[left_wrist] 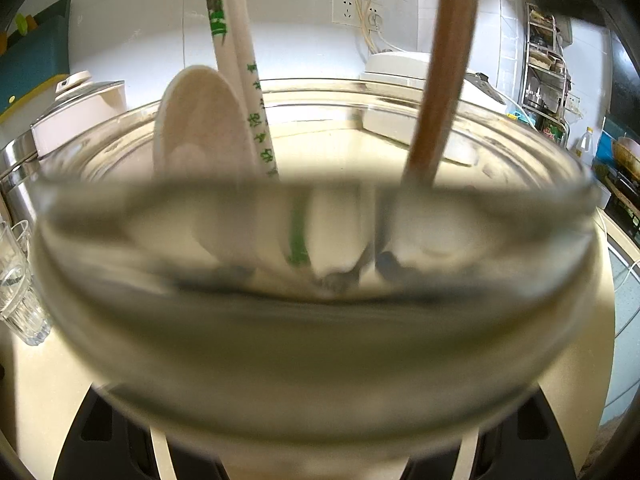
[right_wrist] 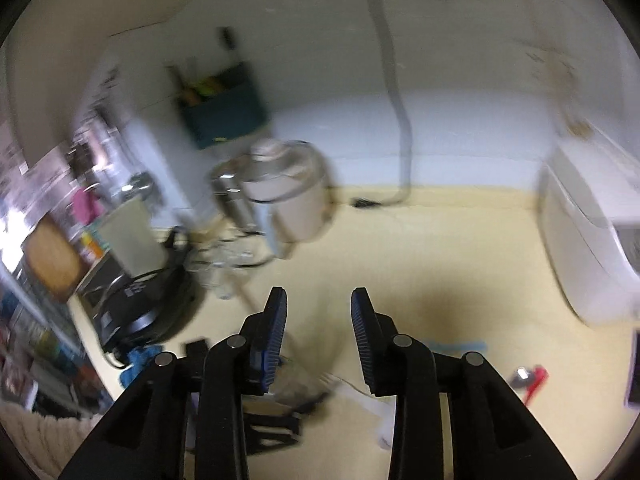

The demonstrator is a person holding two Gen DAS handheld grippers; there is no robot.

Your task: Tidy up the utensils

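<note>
A clear glass jar (left_wrist: 316, 320) fills the left wrist view, and my left gripper (left_wrist: 316, 444) is shut on it, its black fingers (left_wrist: 100, 436) showing at the jar's lower sides. In the jar stand a white spoon (left_wrist: 200, 124), white chopsticks with green print (left_wrist: 244, 64) and a brown wooden stick (left_wrist: 444, 80). My right gripper (right_wrist: 318, 296) hangs open over the cream counter (right_wrist: 440, 272) with nothing between its blue pads (right_wrist: 276, 332). Under it the view is blurred; a glassy shape and pale utensils show there, too smeared to name.
Drinking glasses (left_wrist: 18, 288) stand at the left. A pale lidded pot (right_wrist: 288, 192) and a steel canister (right_wrist: 230, 192) sit at the back left. A white appliance (right_wrist: 588, 240) stands at the right, a black appliance (right_wrist: 140, 300) at the left, a red item (right_wrist: 534, 380) near the right edge.
</note>
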